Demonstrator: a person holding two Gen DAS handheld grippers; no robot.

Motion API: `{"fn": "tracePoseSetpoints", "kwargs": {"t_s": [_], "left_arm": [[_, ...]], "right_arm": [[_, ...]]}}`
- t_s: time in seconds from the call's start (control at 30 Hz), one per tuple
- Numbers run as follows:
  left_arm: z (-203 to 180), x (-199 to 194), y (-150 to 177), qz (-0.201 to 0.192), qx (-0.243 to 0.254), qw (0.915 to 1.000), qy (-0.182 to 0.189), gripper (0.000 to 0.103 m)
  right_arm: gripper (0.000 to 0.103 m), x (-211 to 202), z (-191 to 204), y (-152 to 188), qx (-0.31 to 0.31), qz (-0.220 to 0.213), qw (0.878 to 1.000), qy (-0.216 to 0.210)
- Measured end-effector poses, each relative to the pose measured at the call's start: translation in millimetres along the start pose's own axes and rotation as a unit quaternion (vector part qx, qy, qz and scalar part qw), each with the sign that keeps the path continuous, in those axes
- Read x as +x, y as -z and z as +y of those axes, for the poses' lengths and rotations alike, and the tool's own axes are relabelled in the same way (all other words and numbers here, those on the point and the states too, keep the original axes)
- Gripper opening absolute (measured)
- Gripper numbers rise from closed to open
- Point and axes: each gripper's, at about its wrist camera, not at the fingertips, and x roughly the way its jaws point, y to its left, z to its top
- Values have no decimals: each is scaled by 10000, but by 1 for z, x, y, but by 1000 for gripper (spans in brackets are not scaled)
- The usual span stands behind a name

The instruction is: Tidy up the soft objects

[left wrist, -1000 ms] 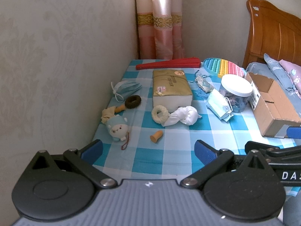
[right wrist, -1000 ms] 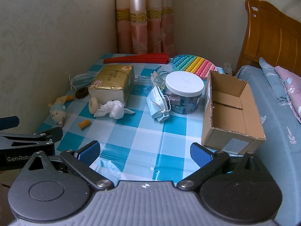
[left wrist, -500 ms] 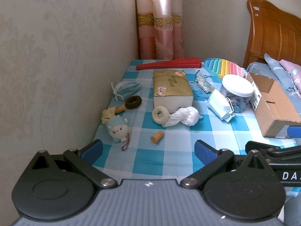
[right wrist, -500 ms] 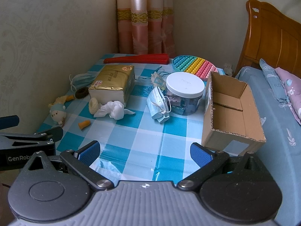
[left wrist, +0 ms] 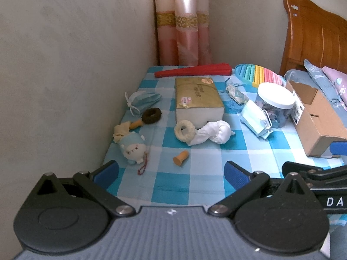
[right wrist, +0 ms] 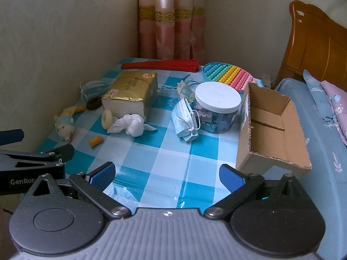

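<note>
Since a second ago almost nothing has changed: both views have crept very slightly forward, and every item on the blue-and-white checked worktop lies where it did. The left gripper hangs over the near edge with its fingers released and spread wide, nothing between them; the right gripper is likewise released and bare, low over the near edge beside it.

The knotted white cloth bundle lies mid-worktop, its long axis running left-right, touching the cream fuzzy hair ring on its left and just in front of the gold-wrapped tissue pack, whose long axis points away toward the pink curtain. The small blue-hooded plush toy sits near the wall, face toward the camera. The folded blue face mask leans against the clear plastic jar with white lid.

The jar holds small mixed pieces too blurred to name. The open brown cardboard box stands at the worktop's right edge, its opening upward, and nothing shows inside.
</note>
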Motion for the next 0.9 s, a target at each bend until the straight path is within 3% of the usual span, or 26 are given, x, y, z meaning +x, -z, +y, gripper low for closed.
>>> {"fn": "tracePoseSetpoints", "kwargs": {"t_s": [0.6,0.9], "left_arm": [[5,42,17,-121,120,9996,228,103],[4,70,20,70,253,9994,219,102]], "right_arm": [[103,40,2,1,-275,43,9994,-193],[103,63,-4,6,-392,163,9986,-325]]}}
